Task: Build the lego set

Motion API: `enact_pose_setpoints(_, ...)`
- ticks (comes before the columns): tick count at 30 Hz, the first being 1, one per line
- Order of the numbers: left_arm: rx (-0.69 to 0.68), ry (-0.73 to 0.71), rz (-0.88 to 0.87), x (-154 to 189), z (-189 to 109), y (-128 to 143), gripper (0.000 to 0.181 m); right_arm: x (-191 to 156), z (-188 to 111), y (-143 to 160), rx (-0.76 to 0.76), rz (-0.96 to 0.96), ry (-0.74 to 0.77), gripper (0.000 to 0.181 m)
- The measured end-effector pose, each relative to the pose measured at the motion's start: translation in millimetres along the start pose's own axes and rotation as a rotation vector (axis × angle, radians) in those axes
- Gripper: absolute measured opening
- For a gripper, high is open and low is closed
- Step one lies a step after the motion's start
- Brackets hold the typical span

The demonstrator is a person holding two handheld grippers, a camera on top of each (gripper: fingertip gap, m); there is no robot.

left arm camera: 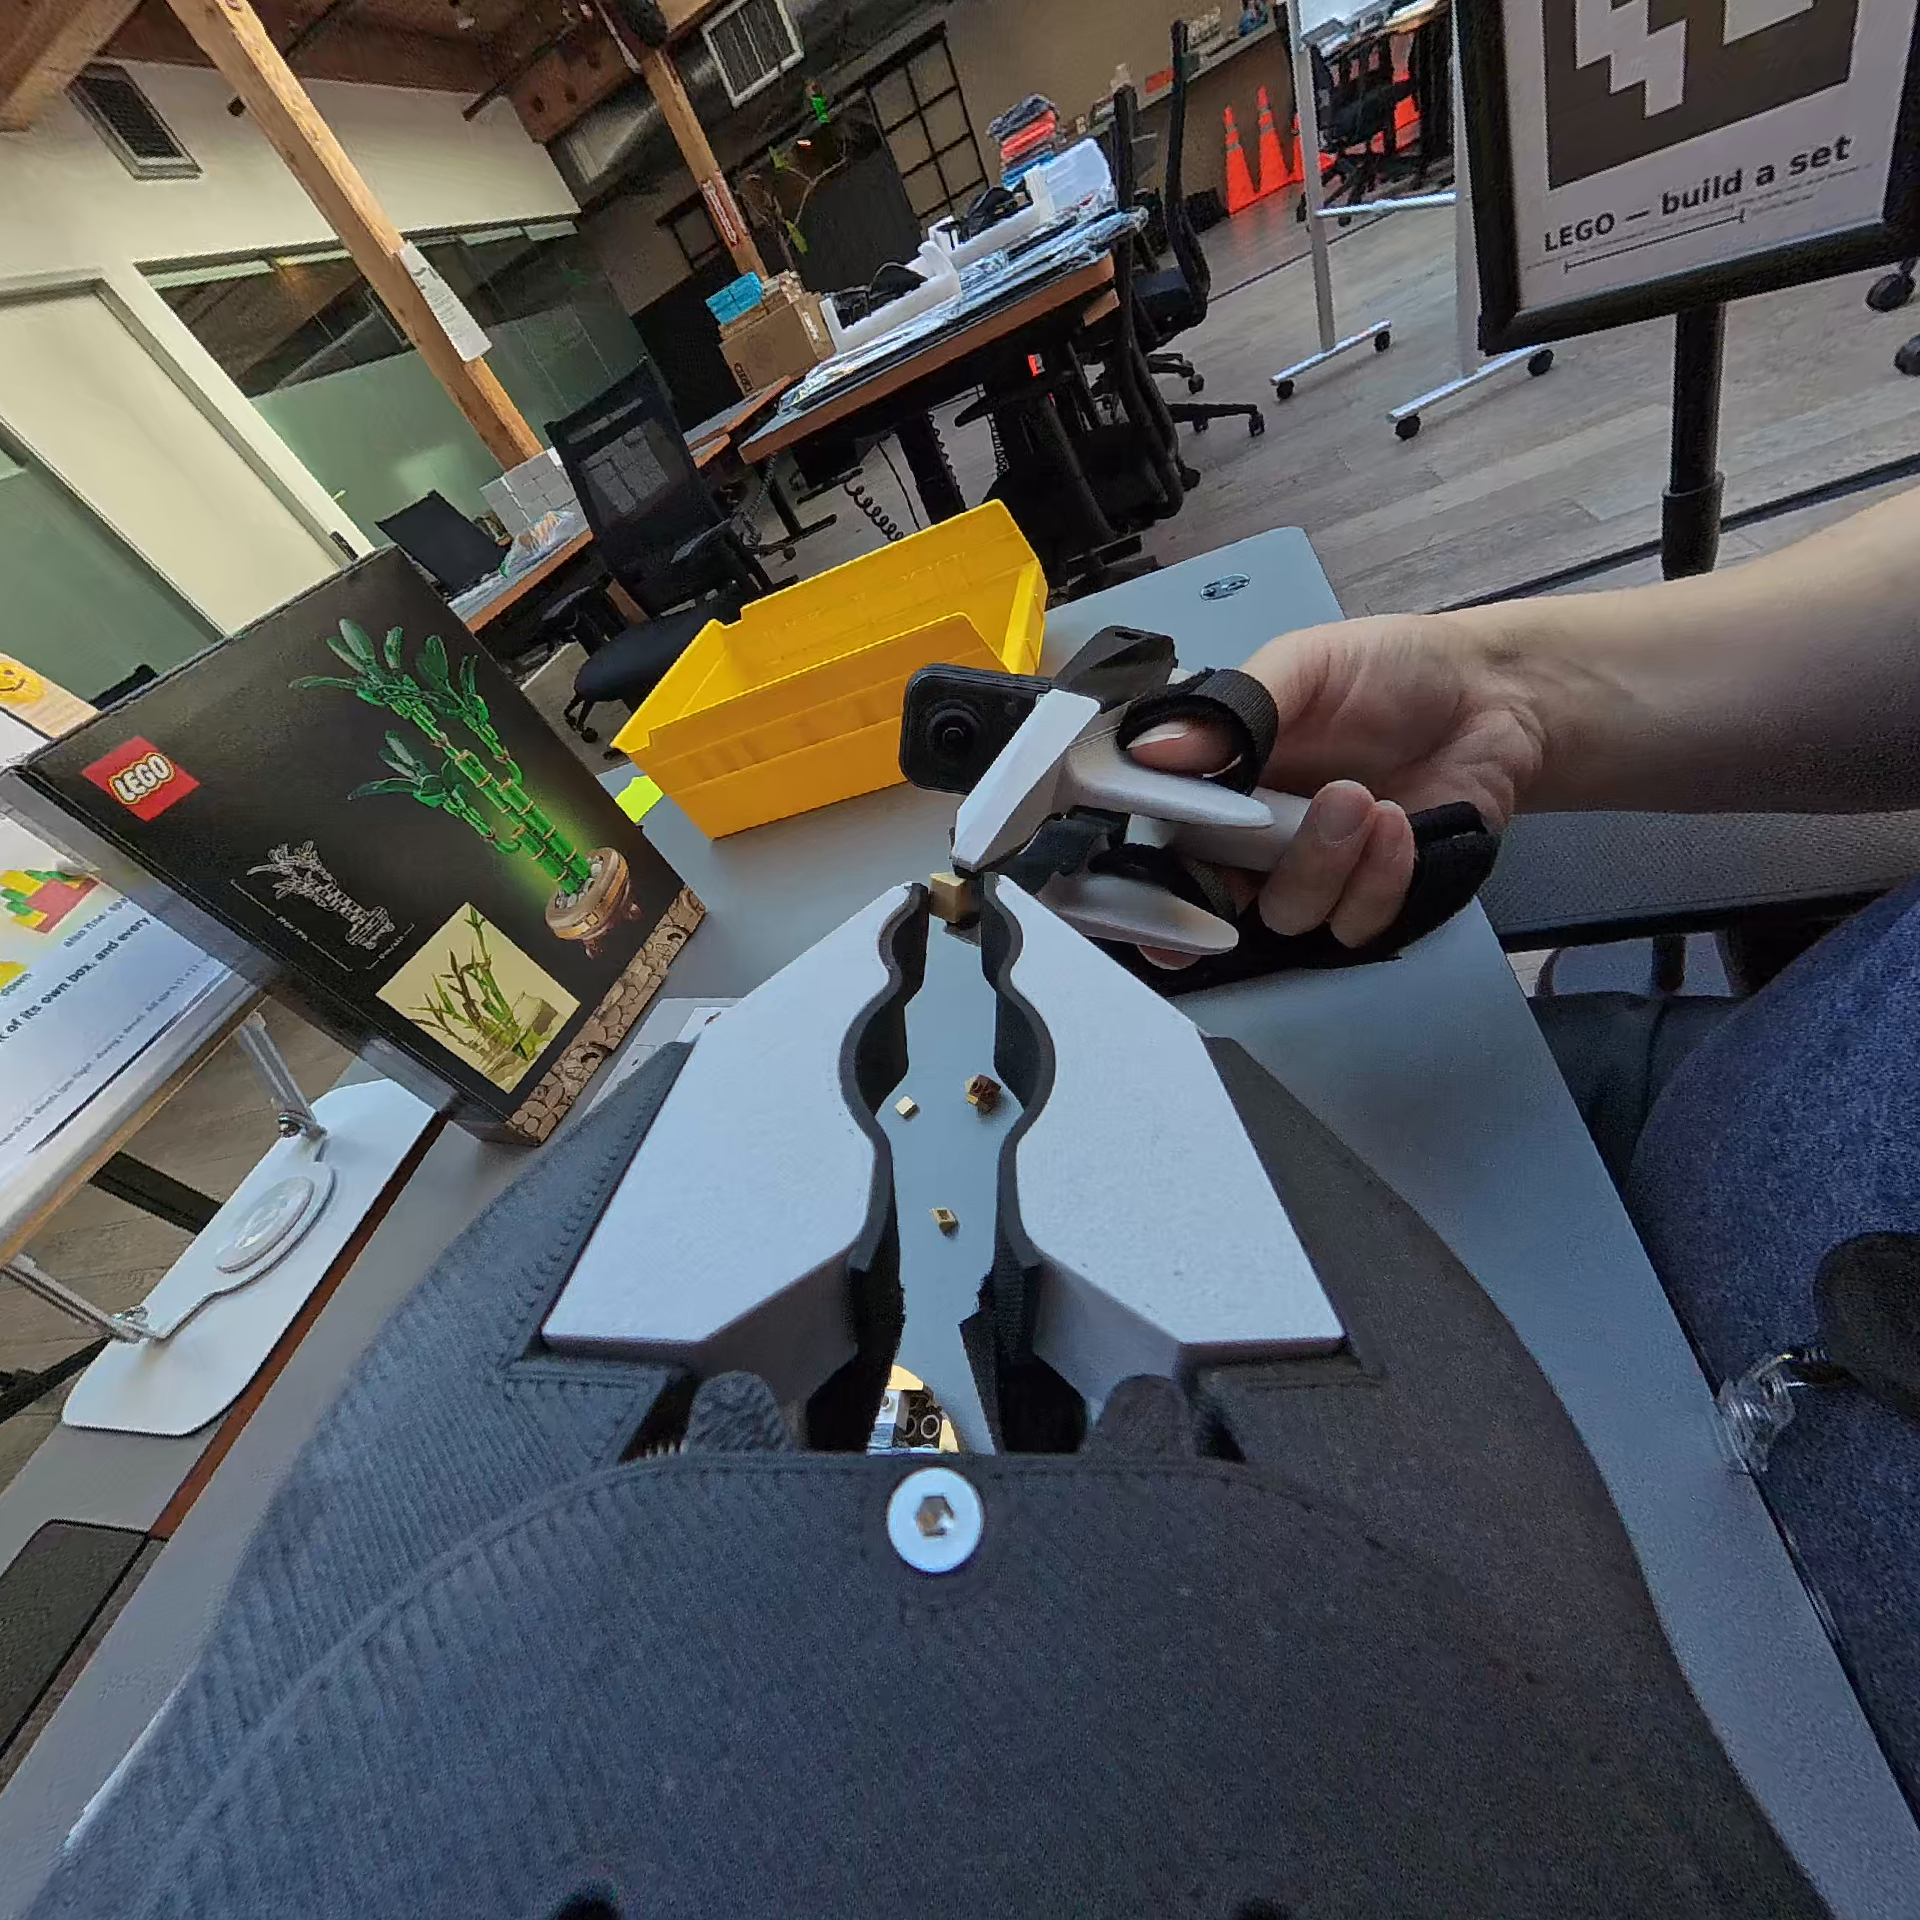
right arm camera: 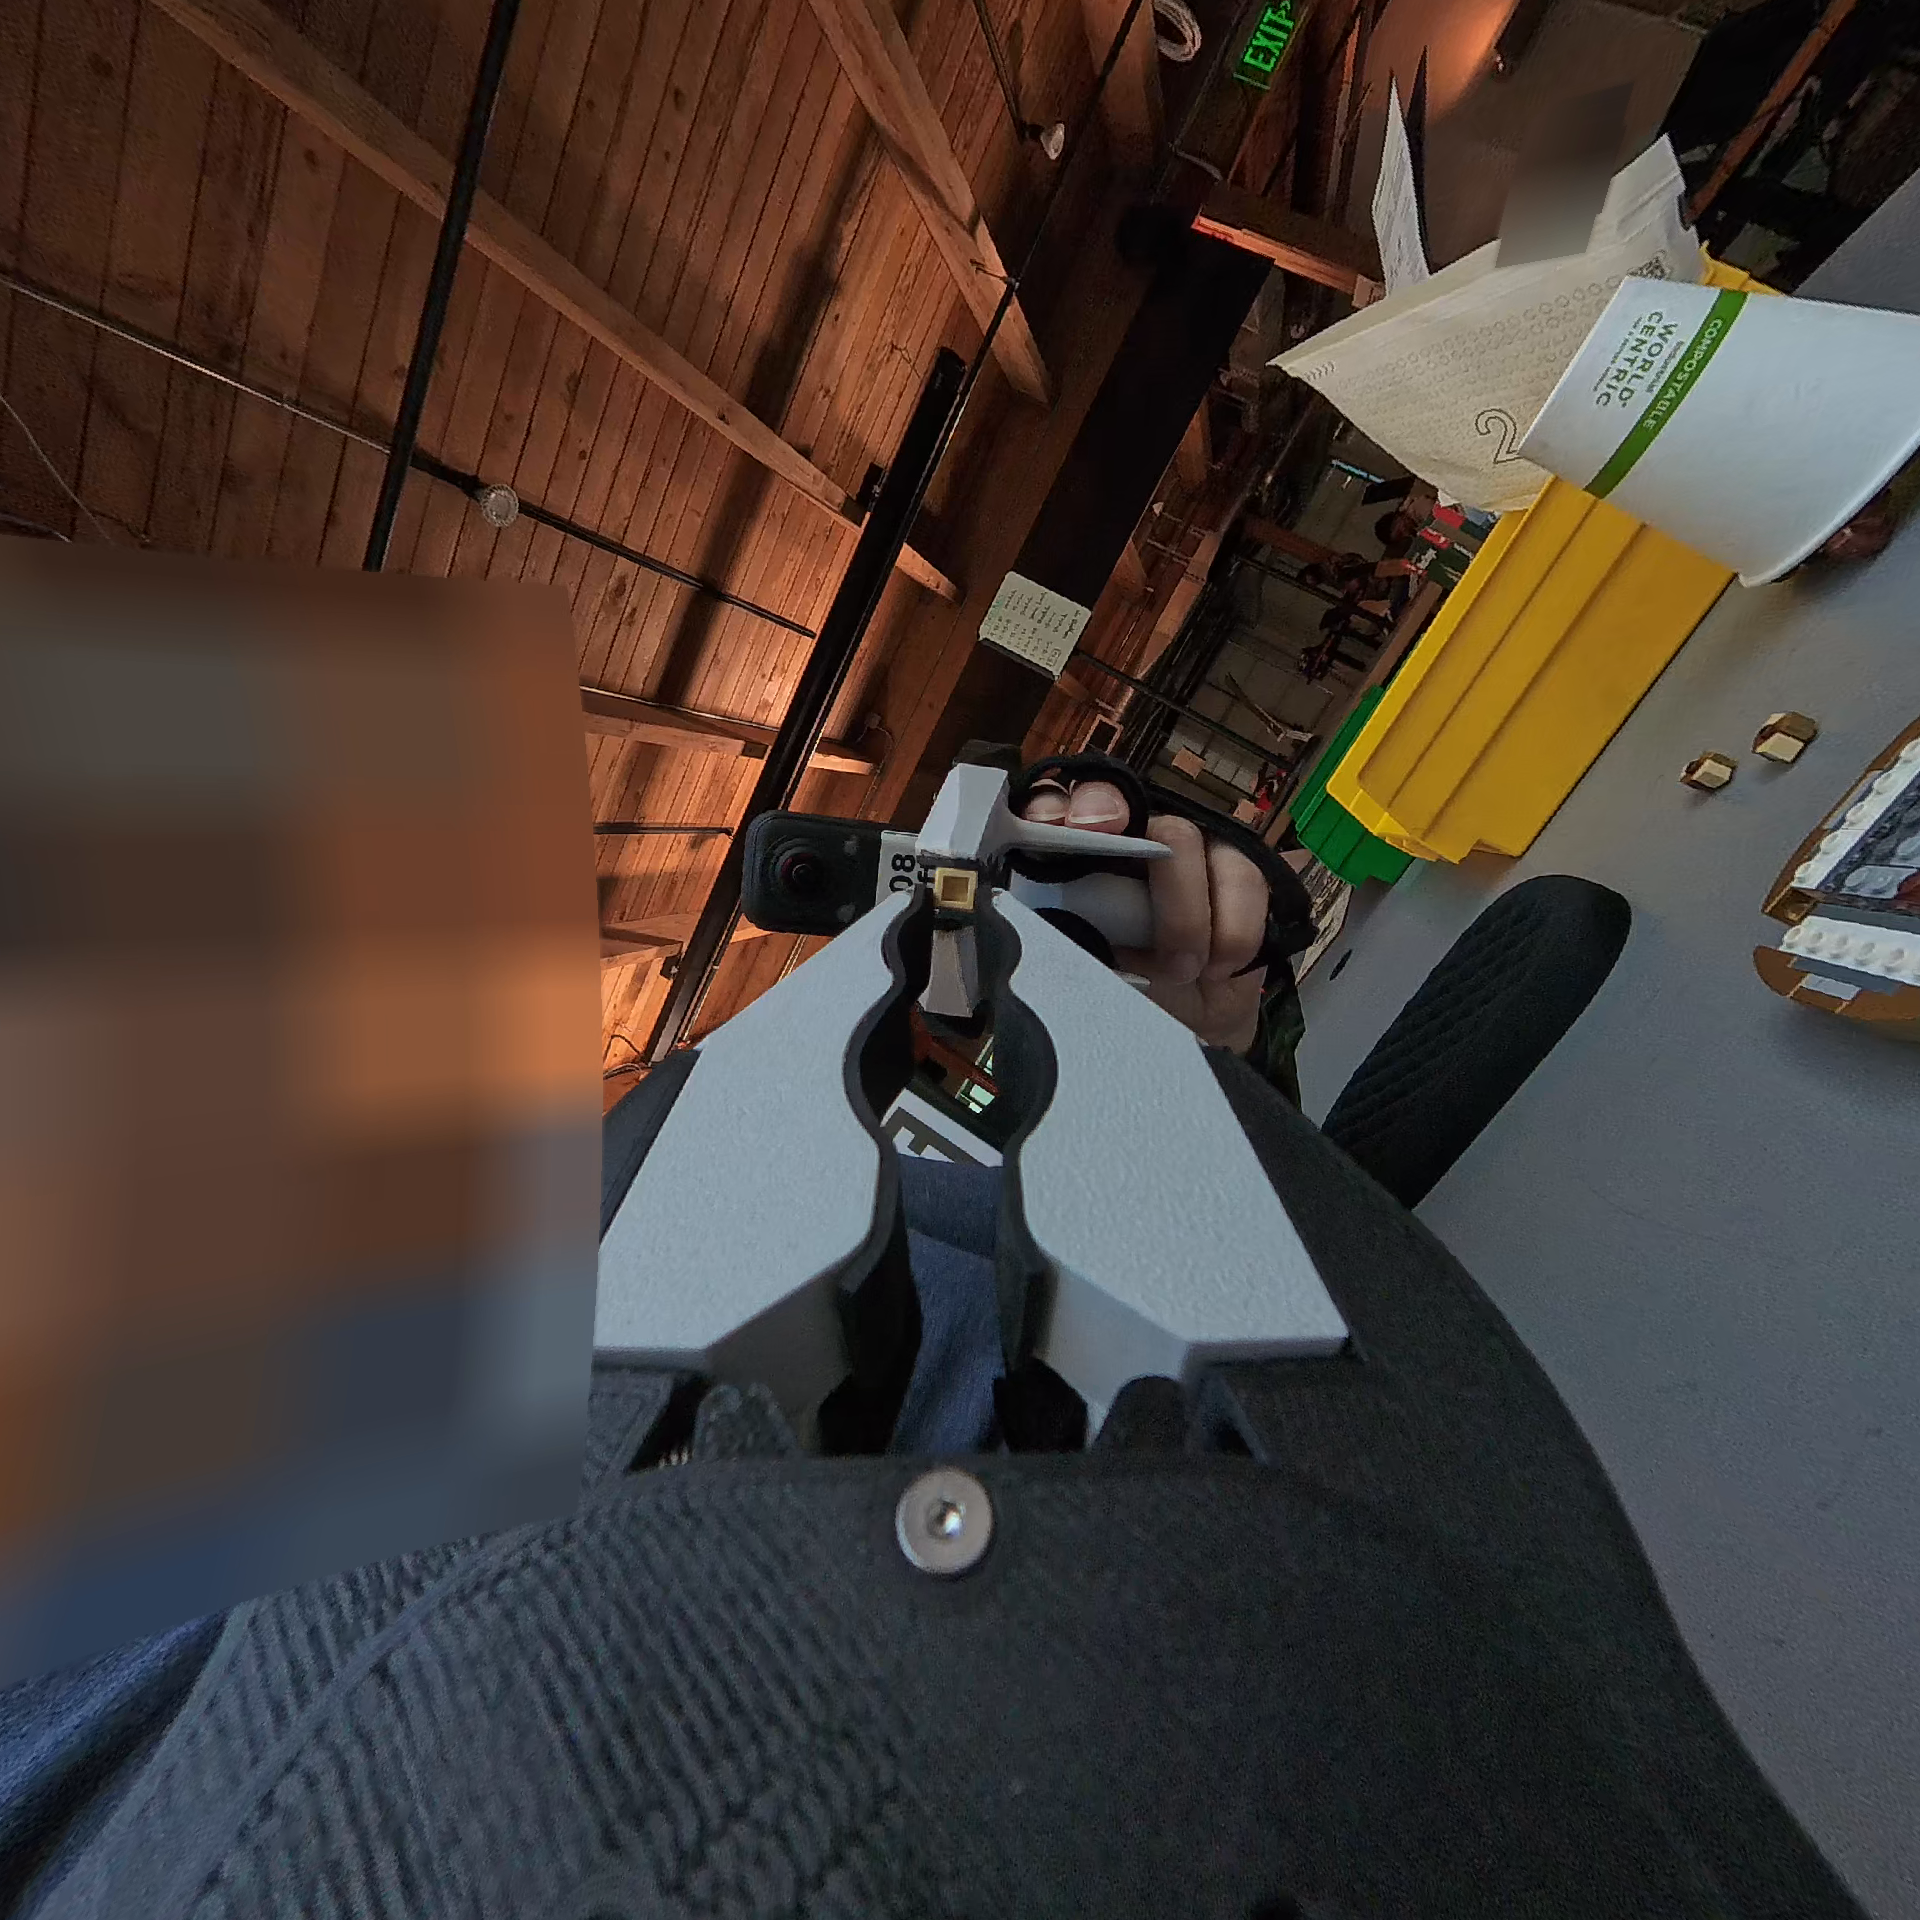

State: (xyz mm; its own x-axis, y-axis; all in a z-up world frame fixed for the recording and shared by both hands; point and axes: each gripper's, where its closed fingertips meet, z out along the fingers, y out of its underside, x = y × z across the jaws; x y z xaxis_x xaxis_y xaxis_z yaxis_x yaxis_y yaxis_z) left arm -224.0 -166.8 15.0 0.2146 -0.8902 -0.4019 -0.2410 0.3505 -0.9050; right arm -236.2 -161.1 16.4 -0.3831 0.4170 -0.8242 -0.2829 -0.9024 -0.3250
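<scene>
A small gold brick (left arm camera: pixel 951 894) is held in the air above the grey table (left arm camera: pixel 1351 1091). My left gripper (left arm camera: pixel 953 900) has its two tips closed on it from either side. My right gripper (right arm camera: pixel 954 891) is also closed on the same gold brick (right arm camera: pixel 954 885), and it comes in from the right in the left wrist view, where its upper finger (left arm camera: pixel 997 810) touches the brick's top. The left gripper's fingers (right arm camera: pixel 961 821) sit above and below the brick in the right wrist view. Three tiny gold pieces (left arm camera: pixel 943 1218) lie on the table under my left gripper.
The set's black box (left arm camera: pixel 353 831) stands at the left, with a yellow bin (left arm camera: pixel 831 707) behind it. In the right wrist view there are a yellow bin (right arm camera: pixel 1507 707), a paper cup (right arm camera: pixel 1745 416), two gold pieces (right arm camera: pixel 1709 771) and a partly built model (right arm camera: pixel 1860 862).
</scene>
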Motion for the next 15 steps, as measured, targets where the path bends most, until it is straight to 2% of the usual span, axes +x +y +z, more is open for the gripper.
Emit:
enact_pose_setpoints(7, -0.001, -0.011, 0.029, 0.6, -0.5, 0.7, 0.005, -0.1, 0.3, 1.6, -0.01, -0.016, 0.009, 0.007)
enact_pose_setpoints(15, 0.054, 0.008, -0.028, -1.3, -6.6, -4.1, 0.005, -1.9, -2.4, -4.3, -0.012, -0.059, 0.03, 0.015)
